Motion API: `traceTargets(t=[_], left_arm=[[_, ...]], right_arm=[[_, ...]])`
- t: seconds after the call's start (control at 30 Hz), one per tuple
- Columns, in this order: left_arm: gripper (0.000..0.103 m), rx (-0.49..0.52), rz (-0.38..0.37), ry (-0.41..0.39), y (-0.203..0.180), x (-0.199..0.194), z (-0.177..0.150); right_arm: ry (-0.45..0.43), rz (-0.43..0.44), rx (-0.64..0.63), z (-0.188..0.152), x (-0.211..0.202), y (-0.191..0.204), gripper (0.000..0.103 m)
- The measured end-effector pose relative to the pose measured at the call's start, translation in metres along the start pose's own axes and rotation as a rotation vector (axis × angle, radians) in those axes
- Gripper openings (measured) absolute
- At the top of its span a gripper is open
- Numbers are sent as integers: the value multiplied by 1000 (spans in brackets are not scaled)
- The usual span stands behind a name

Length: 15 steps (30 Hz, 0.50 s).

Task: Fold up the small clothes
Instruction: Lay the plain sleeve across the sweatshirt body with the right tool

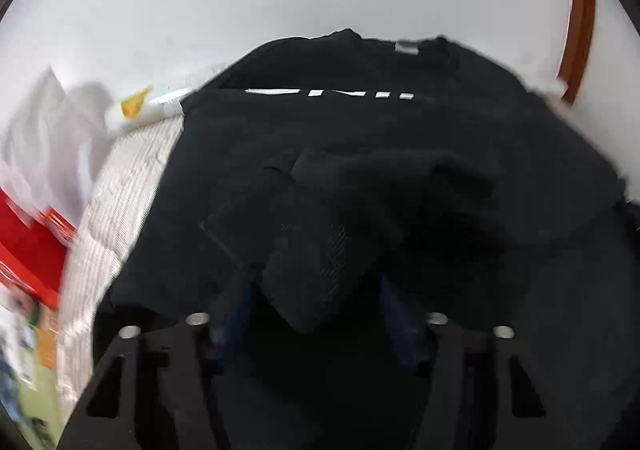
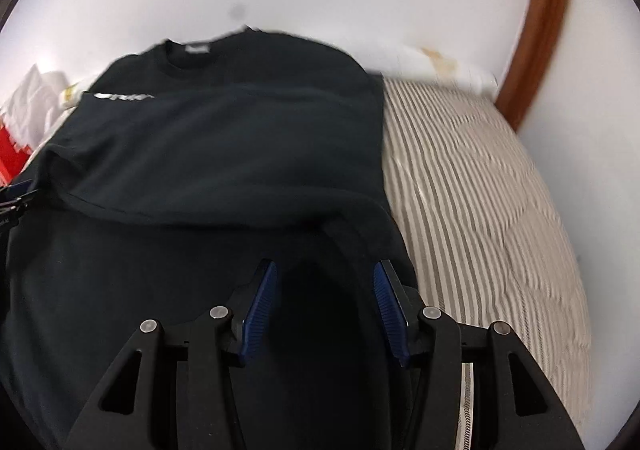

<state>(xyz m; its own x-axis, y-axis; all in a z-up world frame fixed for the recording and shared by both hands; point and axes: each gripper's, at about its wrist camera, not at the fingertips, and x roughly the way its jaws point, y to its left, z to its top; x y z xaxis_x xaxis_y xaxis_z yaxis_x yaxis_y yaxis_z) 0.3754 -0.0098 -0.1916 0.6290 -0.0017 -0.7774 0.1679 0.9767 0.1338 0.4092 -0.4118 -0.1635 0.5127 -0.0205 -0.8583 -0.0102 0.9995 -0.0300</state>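
Observation:
A black T-shirt point(image 2: 224, 153) with white chest lettering lies on a striped bed point(image 2: 480, 209), partly folded, with its lower part doubled up over the chest. It also shows in the left wrist view point(image 1: 360, 137). My right gripper point(image 2: 325, 270) is open, its blue pads point(image 2: 260, 306) spread over the shirt's near right edge. My left gripper point(image 1: 316, 290) has its jaws apart with a bunched fold of the black cloth lying over and between them. The left gripper's tip point(image 2: 16, 193) shows at the far left of the right wrist view.
White walls stand behind the bed, with a brown wooden frame point(image 2: 536, 49) at the right. A white pillow point(image 2: 444, 65) lies at the bed's head. A red box point(image 1: 24, 250) and white papers point(image 1: 44, 121) sit left of the bed.

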Motion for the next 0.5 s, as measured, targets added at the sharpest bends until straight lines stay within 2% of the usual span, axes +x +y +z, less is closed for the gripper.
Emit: traceTargets(t=[0.03, 0.07, 0.1, 0.13, 0.2, 0.23, 0.33, 0.4, 0.47, 0.5], left_arm=[[29, 13, 21, -8, -2, 0, 2], [28, 23, 34, -12, -2, -1, 5], [21, 19, 51, -32, 2, -5, 8], [18, 9, 70, -61, 8, -11, 10], [18, -13, 101, -123, 24, -26, 13], [18, -18, 94, -127, 31, -30, 12], [20, -24, 65, -74, 42, -24, 6], [27, -21, 36, -20, 43, -18, -2], [29, -41, 23, -9, 45, -22, -11], [36, -52, 16, -12, 47, -25, -16]], right_arm=[[7, -13, 18, 1, 5, -5, 51], [15, -24, 17, 3, 10, -3, 51], [10, -42, 9, 6, 12, -1, 51], [0, -53, 4, 7, 12, 0, 51], [-10, -67, -12, 12, 14, 3, 51], [-6, -73, -15, 13, 15, 4, 51], [-1, -80, -26, 12, 17, 5, 51], [-11, -75, -15, 13, 14, 1, 51], [-21, -62, -3, 13, 9, -2, 51], [-26, -56, 3, 13, 8, -4, 51]])
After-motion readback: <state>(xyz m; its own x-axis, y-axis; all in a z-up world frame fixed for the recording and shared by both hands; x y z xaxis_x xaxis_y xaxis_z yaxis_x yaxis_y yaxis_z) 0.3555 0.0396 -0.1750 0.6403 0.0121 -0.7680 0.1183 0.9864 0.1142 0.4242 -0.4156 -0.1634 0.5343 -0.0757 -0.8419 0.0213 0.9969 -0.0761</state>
